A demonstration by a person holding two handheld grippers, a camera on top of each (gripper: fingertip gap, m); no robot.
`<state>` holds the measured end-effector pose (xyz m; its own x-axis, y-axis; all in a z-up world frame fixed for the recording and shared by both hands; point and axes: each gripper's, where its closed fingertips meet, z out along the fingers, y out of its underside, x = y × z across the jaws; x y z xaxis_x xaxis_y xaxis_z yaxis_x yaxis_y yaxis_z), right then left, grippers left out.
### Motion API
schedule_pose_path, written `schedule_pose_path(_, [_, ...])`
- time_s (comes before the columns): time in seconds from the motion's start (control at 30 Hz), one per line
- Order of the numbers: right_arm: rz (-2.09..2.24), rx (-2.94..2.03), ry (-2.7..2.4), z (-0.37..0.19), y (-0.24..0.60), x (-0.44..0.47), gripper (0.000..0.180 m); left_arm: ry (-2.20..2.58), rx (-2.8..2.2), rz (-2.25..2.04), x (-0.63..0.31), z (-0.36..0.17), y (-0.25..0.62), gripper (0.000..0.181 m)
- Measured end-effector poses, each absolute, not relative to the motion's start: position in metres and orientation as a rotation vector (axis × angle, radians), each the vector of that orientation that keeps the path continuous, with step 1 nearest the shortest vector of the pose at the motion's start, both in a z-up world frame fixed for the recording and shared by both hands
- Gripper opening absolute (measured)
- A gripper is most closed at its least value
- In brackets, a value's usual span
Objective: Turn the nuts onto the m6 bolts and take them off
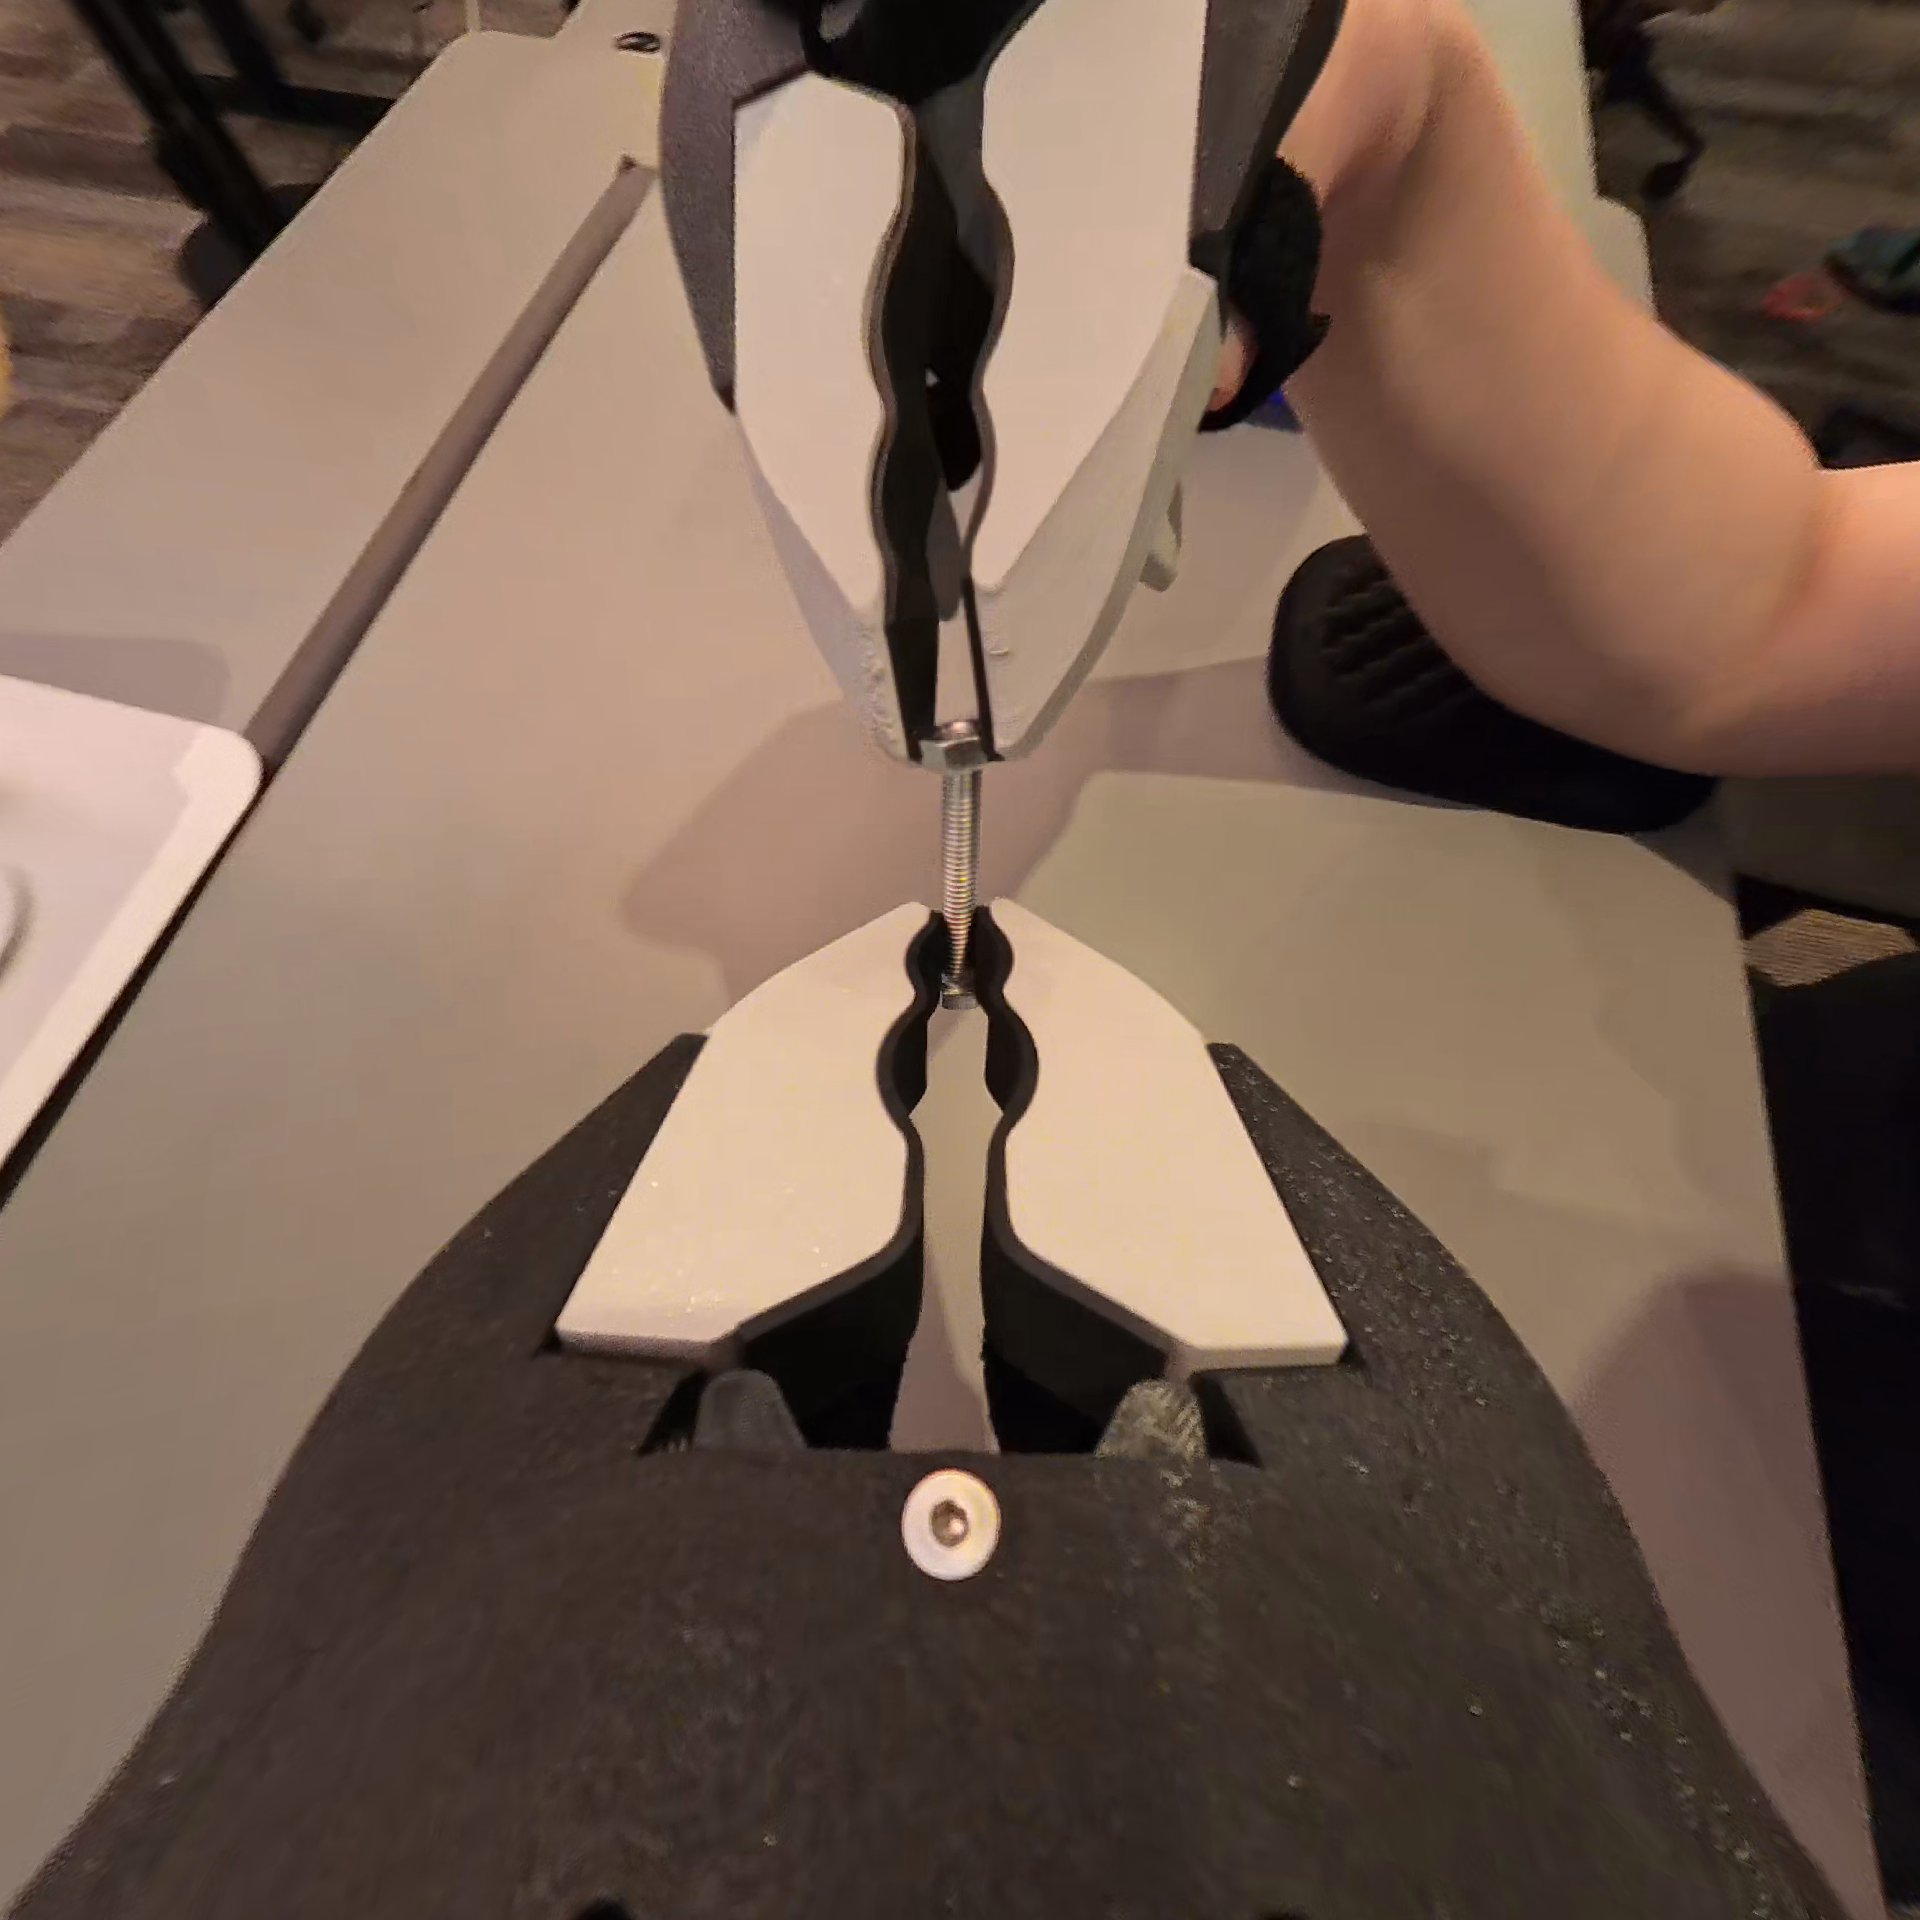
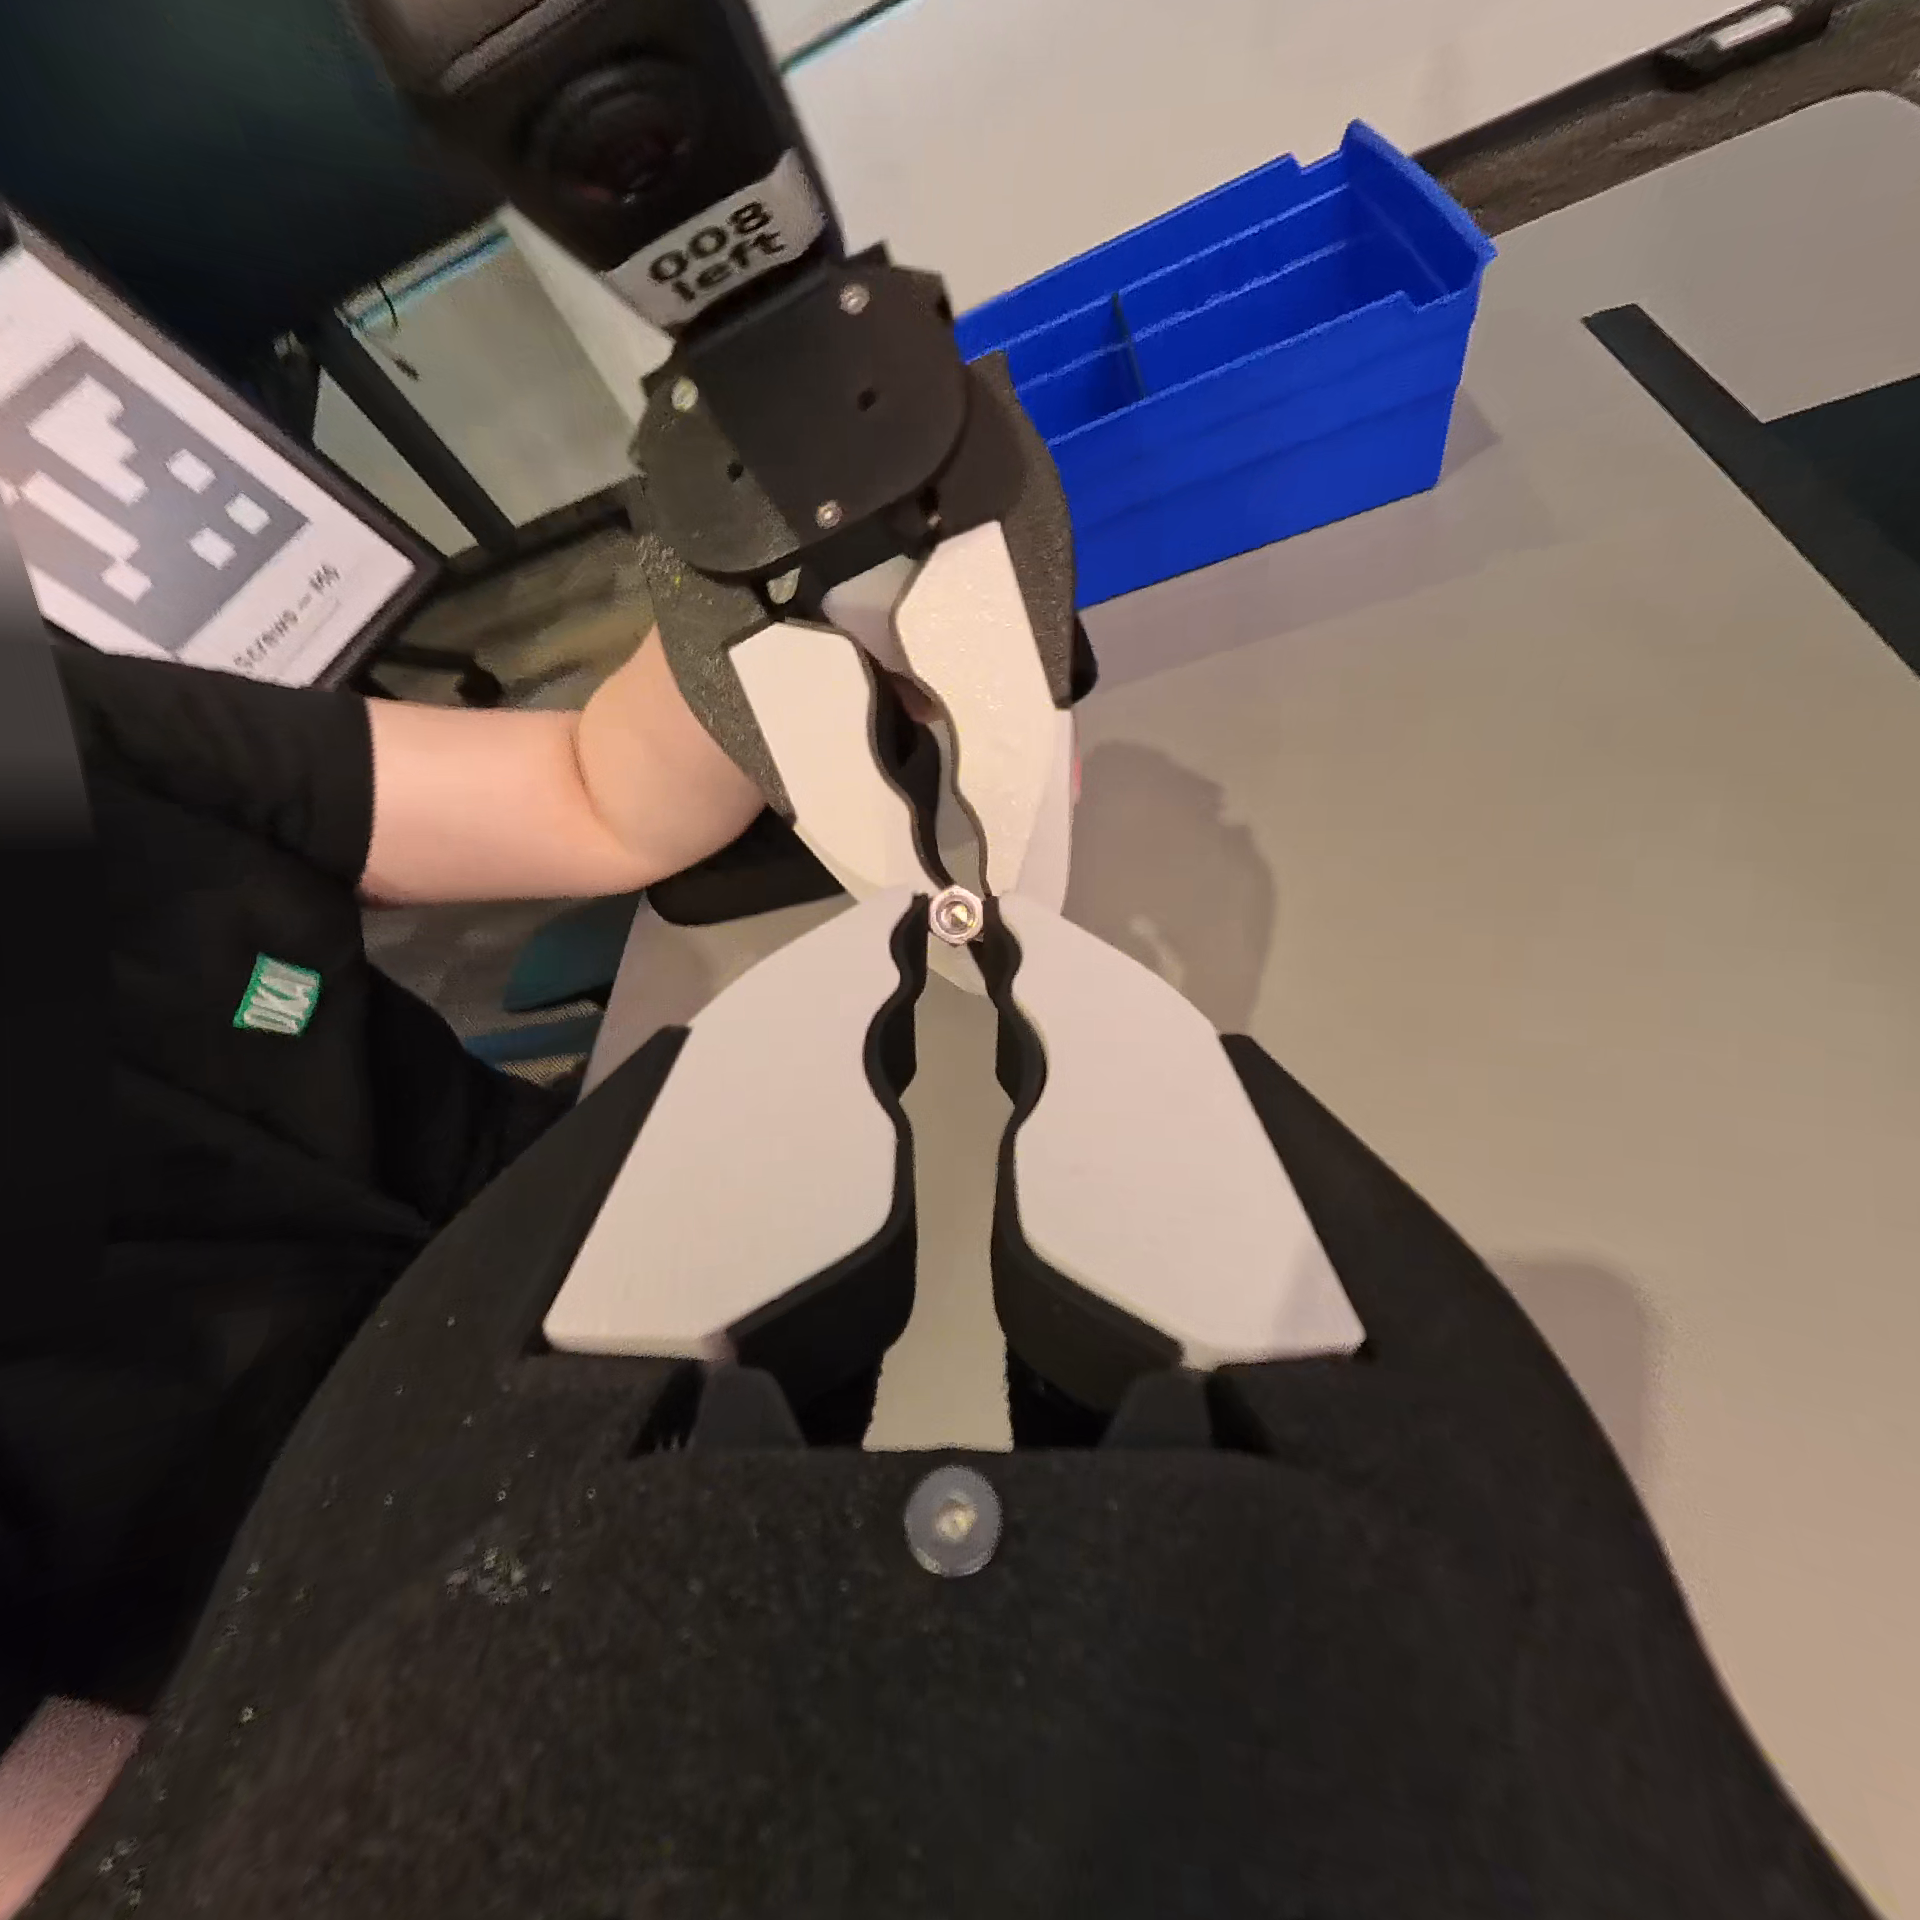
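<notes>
In the left wrist view my left gripper [image 1: 958,916] is shut on a silver M6 bolt [image 1: 956,842] near its head, and the threaded shaft points away from the camera. My right gripper [image 1: 954,750] faces it from the far side and is shut on a silver hex nut [image 1: 954,746] sitting on the bolt's tip. In the right wrist view my right gripper [image 2: 956,920] pinches the nut [image 2: 940,902] end-on, with the bolt's end showing in its hole. The left gripper [image 2: 951,883] is just behind the nut. Both are held above the grey table [image 1: 416,935].
A blue divided bin [image 2: 1247,416] stands on the table behind the left gripper. A white tray [image 1: 104,831] lies at the left edge. A framed sign [image 2: 156,499] stands at the far left. A person's arm [image 1: 1558,520] and a black chair [image 1: 1455,707] are at the right.
</notes>
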<state>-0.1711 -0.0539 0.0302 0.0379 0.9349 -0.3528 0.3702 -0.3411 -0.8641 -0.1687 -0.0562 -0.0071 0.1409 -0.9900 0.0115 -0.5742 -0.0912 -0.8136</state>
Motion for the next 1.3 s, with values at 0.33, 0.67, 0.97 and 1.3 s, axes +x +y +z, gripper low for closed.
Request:
schedule_pose_path(0.33, [1.090, -1.649, -1.510, 0.034, -0.073, -0.161, 0.009, 1.559, -1.708, -0.967, -0.156, -0.003, -0.078, 0.005])
schedule_pose_path(0.67, [1.153, -1.912, -1.032, 0.040, -0.031, -0.171, 0.010, 1.260, -1.842, -0.761, -0.165, 0.003, -0.035, 0.005])
schedule_pose_path(0.97, [1.079, -2.023, -0.824, 0.019, -0.003, -0.178, 0.010, 1.152, -1.938, -0.428, -0.177, -0.018, -0.004, 0.005])
schedule_pose_path(1.3, [1.055, -2.007, -0.825, 0.020, -0.001, -0.179, 0.010, 1.137, -1.932, -0.436, -0.178, -0.017, -0.001, 0.005])
